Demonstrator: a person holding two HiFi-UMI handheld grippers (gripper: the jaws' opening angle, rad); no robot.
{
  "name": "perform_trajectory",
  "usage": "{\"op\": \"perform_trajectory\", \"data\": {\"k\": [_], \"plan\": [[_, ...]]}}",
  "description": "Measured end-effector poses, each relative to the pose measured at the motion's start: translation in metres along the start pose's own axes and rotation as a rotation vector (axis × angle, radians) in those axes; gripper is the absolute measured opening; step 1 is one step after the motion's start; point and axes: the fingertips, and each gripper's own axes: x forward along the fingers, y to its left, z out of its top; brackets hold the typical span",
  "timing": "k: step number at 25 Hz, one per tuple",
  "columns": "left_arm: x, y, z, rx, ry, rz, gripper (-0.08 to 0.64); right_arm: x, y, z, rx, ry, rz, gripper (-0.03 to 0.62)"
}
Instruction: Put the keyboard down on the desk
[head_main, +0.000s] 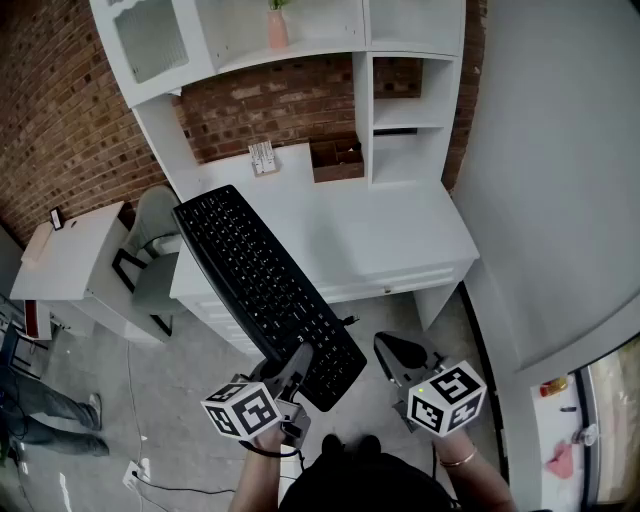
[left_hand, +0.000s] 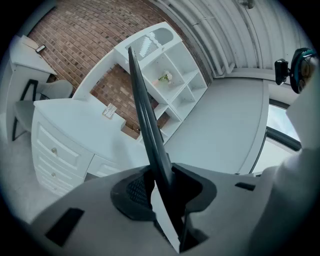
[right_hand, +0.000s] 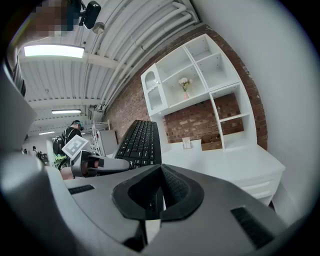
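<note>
A long black keyboard (head_main: 260, 275) hangs in the air, tilted, over the front left corner of the white desk (head_main: 390, 235). My left gripper (head_main: 300, 362) is shut on its near end. In the left gripper view the keyboard (left_hand: 145, 110) runs edge-on away from the gripper (left_hand: 164, 186) toward the desk (left_hand: 80, 125). My right gripper (head_main: 395, 350) hovers just right of the keyboard's near end, apart from it. In the right gripper view its pads meet with nothing between them (right_hand: 155, 200); the keyboard (right_hand: 140, 142) and the desk top (right_hand: 235, 165) lie ahead.
The desk carries a white hutch with shelves (head_main: 410, 70), a brown box (head_main: 337, 160) and a small card stand (head_main: 262, 157) at the back. A grey chair (head_main: 150, 225) and a small white table (head_main: 70, 250) stand left. A person's legs (head_main: 40, 420) show at far left.
</note>
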Motion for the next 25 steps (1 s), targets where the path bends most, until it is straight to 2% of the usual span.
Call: {"op": "perform_trajectory", "data": {"k": [9,14,21,25], "plan": [[0.009,-0.028,-0.031,-0.031,0.003,0.0,0.103,-0.035,-0.013,-0.011,0.025,-0.012,0.057,0.004],[0.011,-0.035,-0.04,-0.042,0.0,0.006,0.103,-0.05,-0.027,-0.017,0.043,-0.015,0.05,0.005],[0.022,-0.03,-0.038,-0.068,-0.001,0.013,0.103,-0.05,-0.048,-0.02,0.075,-0.011,0.037,0.005],[0.04,-0.011,-0.021,-0.071,-0.01,0.017,0.103,-0.025,-0.063,-0.013,0.066,-0.019,0.049,0.005]]}}
